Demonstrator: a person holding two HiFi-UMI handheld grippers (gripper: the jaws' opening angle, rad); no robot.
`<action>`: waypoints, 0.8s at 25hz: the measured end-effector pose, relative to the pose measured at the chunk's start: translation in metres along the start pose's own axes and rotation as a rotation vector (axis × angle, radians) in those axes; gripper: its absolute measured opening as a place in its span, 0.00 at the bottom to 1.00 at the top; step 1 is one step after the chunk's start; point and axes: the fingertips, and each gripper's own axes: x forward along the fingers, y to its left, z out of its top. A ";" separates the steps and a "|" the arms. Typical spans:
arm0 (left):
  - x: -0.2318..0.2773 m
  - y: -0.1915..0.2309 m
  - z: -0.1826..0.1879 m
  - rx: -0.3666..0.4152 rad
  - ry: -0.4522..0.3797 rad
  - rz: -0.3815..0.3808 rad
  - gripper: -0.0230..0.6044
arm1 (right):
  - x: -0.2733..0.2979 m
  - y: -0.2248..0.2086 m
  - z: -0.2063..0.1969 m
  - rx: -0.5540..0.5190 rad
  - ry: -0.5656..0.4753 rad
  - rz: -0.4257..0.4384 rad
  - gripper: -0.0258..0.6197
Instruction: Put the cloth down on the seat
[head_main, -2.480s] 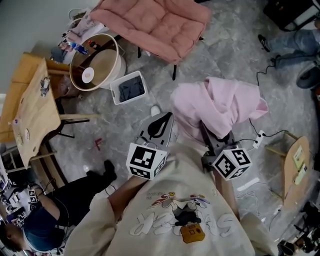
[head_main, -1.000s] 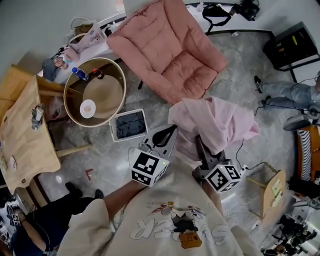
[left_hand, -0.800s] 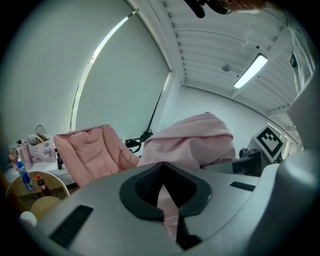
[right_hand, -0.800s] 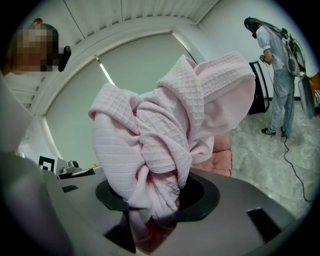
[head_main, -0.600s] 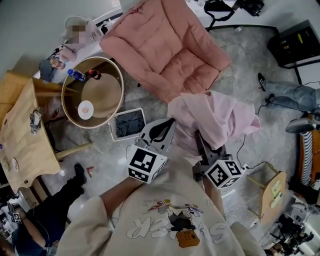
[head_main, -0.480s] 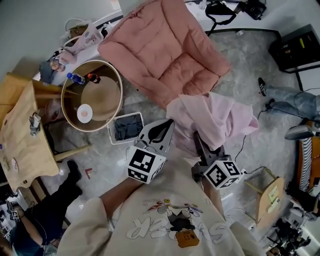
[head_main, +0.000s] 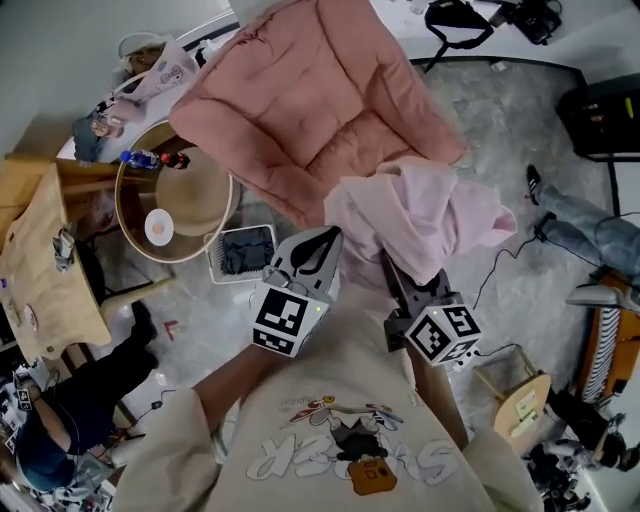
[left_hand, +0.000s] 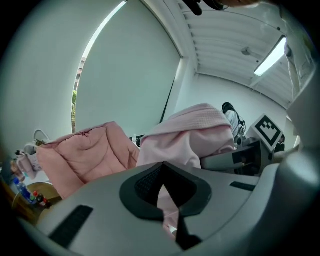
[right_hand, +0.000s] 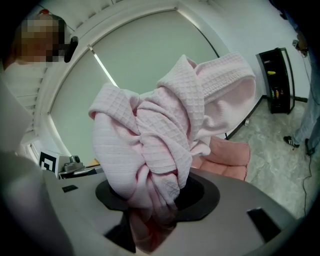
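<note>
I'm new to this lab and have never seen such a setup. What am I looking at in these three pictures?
No robot here: a person holds a hand-held gripper in each hand. One picture comes from a head camera looking down; the other two from cameras riding on the grippers. The right hand-held gripper clamps a bunched pink cloth. The left hand-held gripper has its jaws together, apparently empty. On the floor ahead stands a pink armchair; the cloth is not yet on it.

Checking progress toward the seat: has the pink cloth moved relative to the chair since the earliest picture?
Yes. The cloth has moved toward the chair: earlier floor showed between them, now it overlaps the seat's front edge in the head view.
</note>
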 end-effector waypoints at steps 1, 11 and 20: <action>0.011 0.001 0.001 0.013 0.008 -0.001 0.04 | 0.007 -0.008 0.003 -0.008 0.014 0.005 0.40; 0.091 0.038 -0.017 -0.050 0.089 0.069 0.04 | 0.082 -0.070 0.003 -0.029 0.189 0.074 0.40; 0.155 0.065 -0.054 -0.088 0.129 0.136 0.04 | 0.145 -0.127 -0.006 -0.087 0.274 0.114 0.40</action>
